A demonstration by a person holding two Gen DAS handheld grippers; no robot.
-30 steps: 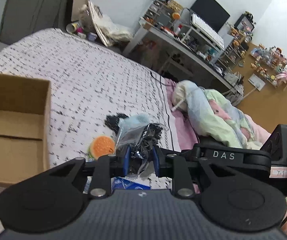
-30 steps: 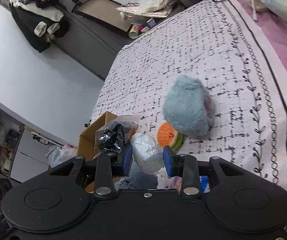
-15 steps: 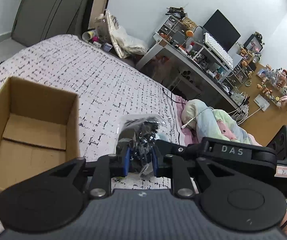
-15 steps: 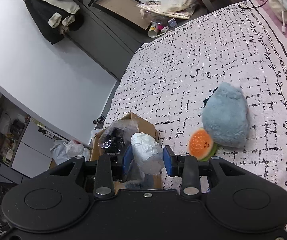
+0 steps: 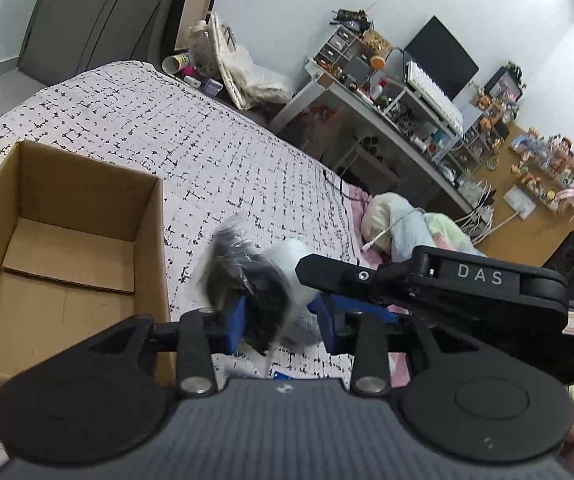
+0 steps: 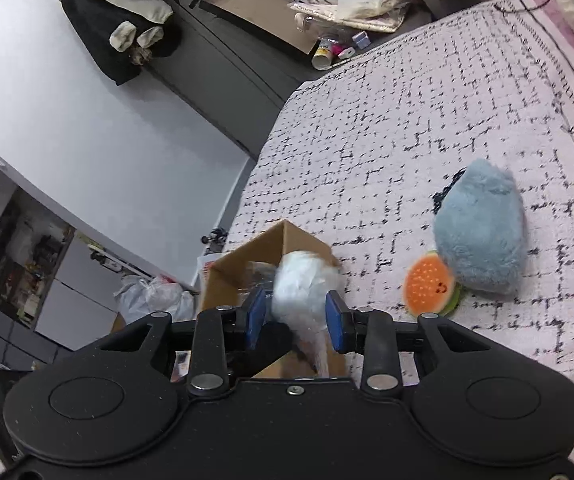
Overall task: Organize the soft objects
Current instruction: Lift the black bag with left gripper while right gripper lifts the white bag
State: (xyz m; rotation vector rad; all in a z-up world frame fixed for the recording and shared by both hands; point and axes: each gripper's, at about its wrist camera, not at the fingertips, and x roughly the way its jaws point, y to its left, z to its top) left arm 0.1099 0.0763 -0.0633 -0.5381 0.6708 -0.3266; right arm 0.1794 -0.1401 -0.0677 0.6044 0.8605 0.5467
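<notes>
An open cardboard box (image 5: pixel 67 216) stands on the patterned bed, at the left in the left wrist view; it also shows in the right wrist view (image 6: pixel 255 256). My left gripper (image 5: pixel 283 322) has its jaws spread, and a black soft item in a clear bag (image 5: pixel 247 276) sits blurred between them, against the left pad. My right gripper (image 6: pixel 297 320) has its jaws apart around a white bagged soft item (image 6: pixel 301 284), blurred, beside the box. A blue plush (image 6: pixel 481 236) and an orange burger toy (image 6: pixel 427 288) lie on the bed to the right.
The right gripper's body (image 5: pixel 447 280) crosses the left wrist view. A pastel blanket (image 5: pixel 407 220) lies at the bed's far side. A cluttered desk (image 5: pixel 387 108) stands behind it. Dark cabinets (image 6: pixel 215 64) and bags (image 6: pixel 155 300) are beyond the bed edge.
Both grippers have moved towards the box. Both jaw pairs have widened since half a second ago, and the black bag and the white bag are now motion-blurred between them.
</notes>
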